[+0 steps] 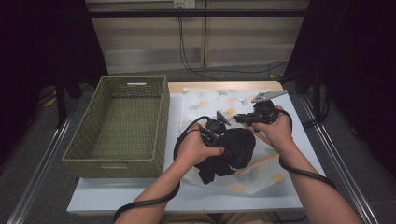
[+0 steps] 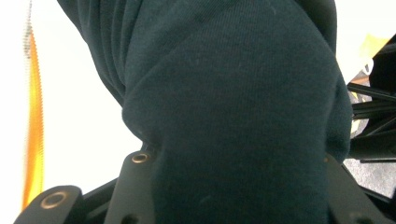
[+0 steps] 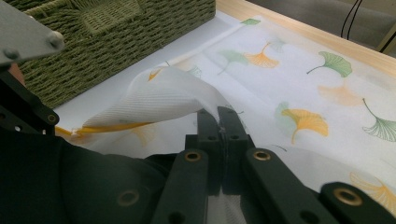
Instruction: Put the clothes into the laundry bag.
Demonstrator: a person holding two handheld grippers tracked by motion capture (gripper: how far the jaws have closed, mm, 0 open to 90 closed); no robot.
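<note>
A black garment [image 1: 233, 151] lies bunched on a white cloth printed with ginkgo leaves [image 1: 215, 100]. My left gripper [image 1: 223, 135] is shut on the bundle. In the left gripper view the dark fabric [image 2: 233, 116] fills the gap between the two fingers [image 2: 135, 186]. My right gripper [image 1: 239, 119] sits just beyond the bundle, with its tips pointing left. In the right gripper view my right gripper [image 3: 218, 116] is shut on a fold of the white cloth [image 3: 159, 100], and that fold is lifted off the table beside the black garment [image 3: 56, 186].
An empty green woven basket [image 1: 116, 161] stands at the left of the white table [image 1: 140, 193], close to the cloth's left edge. In the right gripper view the basket [image 3: 116, 32] is at the upper left. Cables trail from both grippers toward the table's near edge.
</note>
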